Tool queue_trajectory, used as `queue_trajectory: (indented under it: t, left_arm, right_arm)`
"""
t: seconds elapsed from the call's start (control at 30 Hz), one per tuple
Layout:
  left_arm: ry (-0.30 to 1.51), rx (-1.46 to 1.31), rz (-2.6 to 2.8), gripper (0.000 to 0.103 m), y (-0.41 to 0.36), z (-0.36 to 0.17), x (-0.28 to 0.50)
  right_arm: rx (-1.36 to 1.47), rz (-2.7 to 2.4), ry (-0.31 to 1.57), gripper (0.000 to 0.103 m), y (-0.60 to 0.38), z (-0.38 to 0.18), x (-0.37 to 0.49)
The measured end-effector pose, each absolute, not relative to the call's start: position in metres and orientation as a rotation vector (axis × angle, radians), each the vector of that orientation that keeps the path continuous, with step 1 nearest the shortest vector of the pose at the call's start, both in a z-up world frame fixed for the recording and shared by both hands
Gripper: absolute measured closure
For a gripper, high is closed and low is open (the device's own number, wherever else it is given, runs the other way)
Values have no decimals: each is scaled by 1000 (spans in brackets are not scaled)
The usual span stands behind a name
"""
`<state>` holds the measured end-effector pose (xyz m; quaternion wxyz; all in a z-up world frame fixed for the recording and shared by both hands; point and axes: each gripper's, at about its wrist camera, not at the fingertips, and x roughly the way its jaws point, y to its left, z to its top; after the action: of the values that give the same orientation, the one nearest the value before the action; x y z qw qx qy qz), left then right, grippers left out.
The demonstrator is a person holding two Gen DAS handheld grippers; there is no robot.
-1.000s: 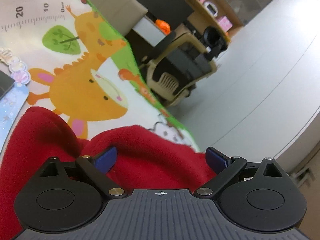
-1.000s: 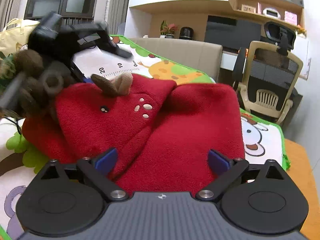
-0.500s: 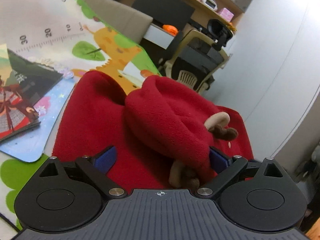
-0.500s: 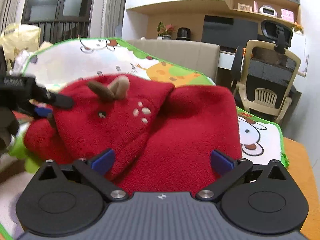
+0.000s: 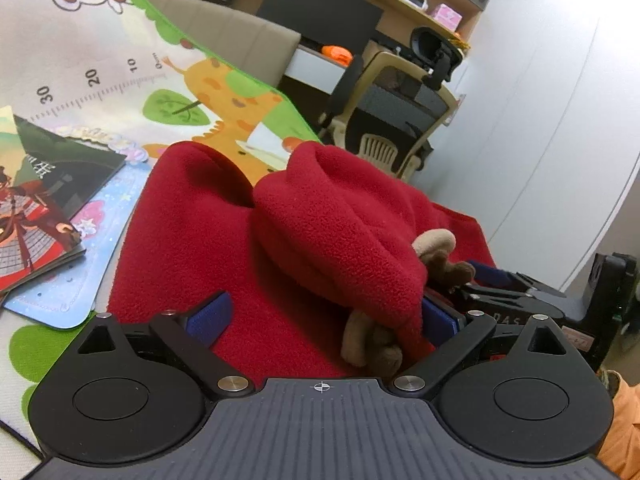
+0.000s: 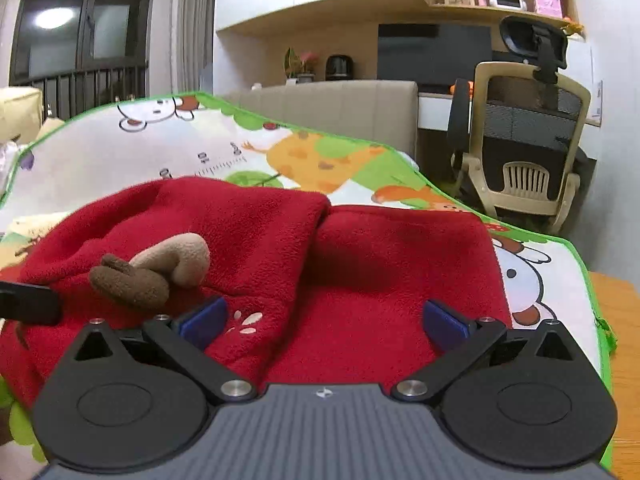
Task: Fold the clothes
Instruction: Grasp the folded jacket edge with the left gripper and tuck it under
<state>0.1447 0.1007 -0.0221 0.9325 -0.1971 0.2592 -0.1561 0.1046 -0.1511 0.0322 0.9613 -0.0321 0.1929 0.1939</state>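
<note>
Lowered hood of red fleece garment (image 5: 224, 248) between wide left tongs (image 5: 320, 316); right tongs (image 6: 324, 316) wide over it

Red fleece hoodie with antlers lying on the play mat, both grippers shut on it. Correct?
Not quite. The red fleece hoodie lies on the play mat, but the left gripper and right gripper are open, as both wrist views show.

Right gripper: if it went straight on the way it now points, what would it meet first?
The right gripper, fingers spread open, would likely run into the red fleece garment lying on the play mat, right between its fingers. Depth is hard to judge, but the fleece looks very close.
</note>
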Motion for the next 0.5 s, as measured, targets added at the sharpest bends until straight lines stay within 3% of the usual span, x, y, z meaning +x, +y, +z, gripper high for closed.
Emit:
queue_trajectory:
  t: [0.2, 0.37, 0.5]
  left_arm:
    - [504, -418, -332, 2, 101, -16, 138]
    - [330, -481, -584, 2, 98, 17, 123]
    - [371, -515, -658, 2, 89, 10, 141]
  right_arm:
    - [-75, 375, 357, 0, -151, 33, 99]
    - [-63, 377, 354, 0, -154, 33, 98]
    - [-63, 374, 350, 0, -155, 33, 97]
